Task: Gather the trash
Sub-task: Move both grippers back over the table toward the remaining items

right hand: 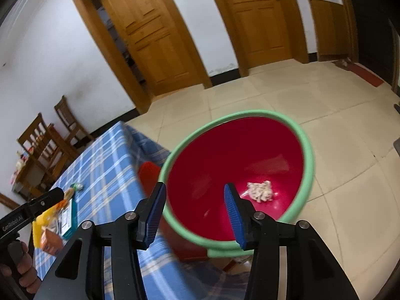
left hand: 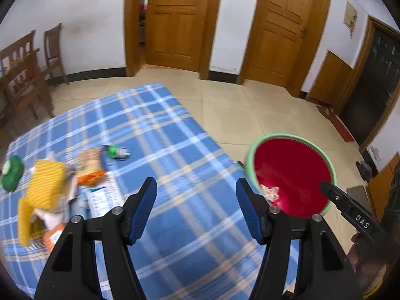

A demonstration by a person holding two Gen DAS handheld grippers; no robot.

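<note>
1. 1 crumpled white scrap (right hand: 261, 191) already lay inside the red basin (right hand: 308, 150) — the only trash collected so far, judging by the basin.
2. The rest remained on the counter (left hand: 175, 150): a yellow wrapper (left hand: 43, 182), orange packets (left hand: 88, 165), a green bottle (left hand: 116, 152) — at 9 o'clock of the left hand-held gripper (left hand: 196, 210).
3. The left hand-held gripper and the right hand-held gripper (right hand: 193, 215) were spread, holding nothing; most work seemed left.

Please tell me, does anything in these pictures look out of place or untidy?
Yes. Loose trash lies in a heap on the blue checked tablecloth: a yellow wrapper, an orange packet and a small green bottle on its side. Only one crumpled tissue lies in the red basin.
</note>
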